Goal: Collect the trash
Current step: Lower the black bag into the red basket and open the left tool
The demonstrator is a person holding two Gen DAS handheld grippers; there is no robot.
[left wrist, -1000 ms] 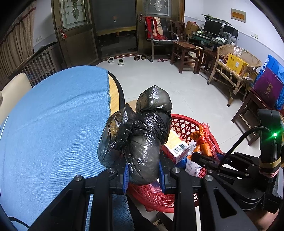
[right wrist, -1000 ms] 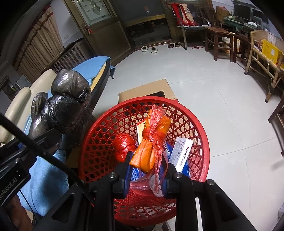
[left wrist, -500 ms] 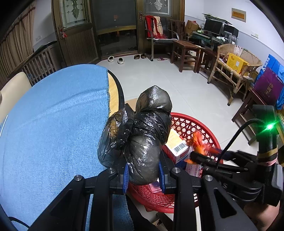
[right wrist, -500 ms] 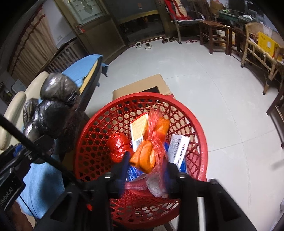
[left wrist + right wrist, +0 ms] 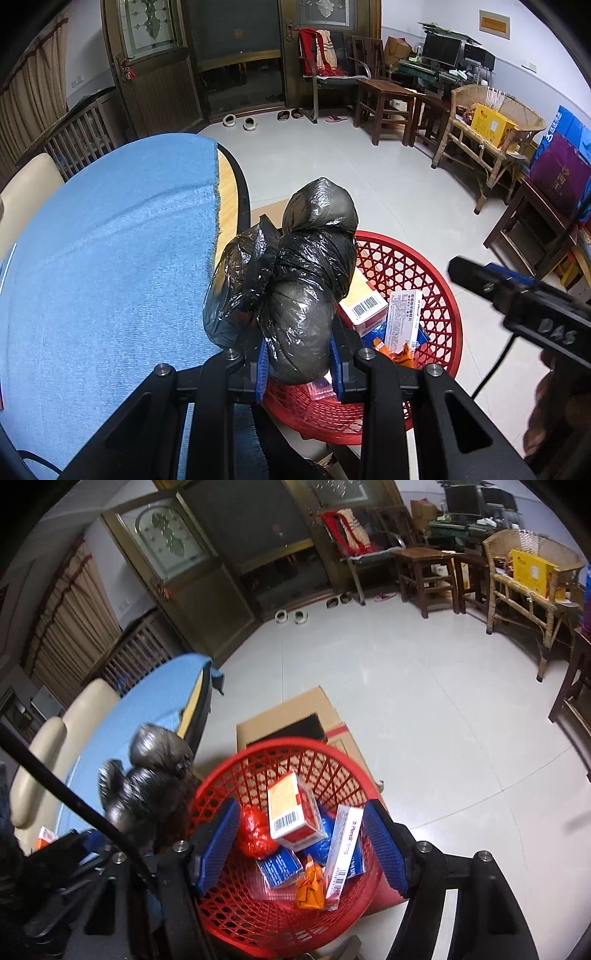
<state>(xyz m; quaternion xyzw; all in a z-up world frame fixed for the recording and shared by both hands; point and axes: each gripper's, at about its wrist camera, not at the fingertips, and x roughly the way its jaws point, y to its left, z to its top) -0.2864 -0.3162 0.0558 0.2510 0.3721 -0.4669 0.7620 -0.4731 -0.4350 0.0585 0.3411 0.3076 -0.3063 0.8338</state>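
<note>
On the left, the left hand-held gripper (image 5: pixel 299 363) is clamped on a knotted black trash bag (image 5: pixel 295 280), held up between the edge of the blue-covered tabletop (image 5: pixel 110 258) and the red basket (image 5: pixel 439 295). To its right, the right hand-held gripper (image 5: pixel 301 843) has just been opening; its jaws stand apart and empty above the basket, where the orange bag (image 5: pixel 310 886) lies among boxes. The drop-off looks done on the right; next, the black bag needs carrying over the rim and releasing.

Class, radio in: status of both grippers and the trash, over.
Left gripper clamped on crumpled black plastic bag. Right gripper just opened, empty above red lattice plastic basket; orange wrapper lies inside. Nothing blocking.
</note>
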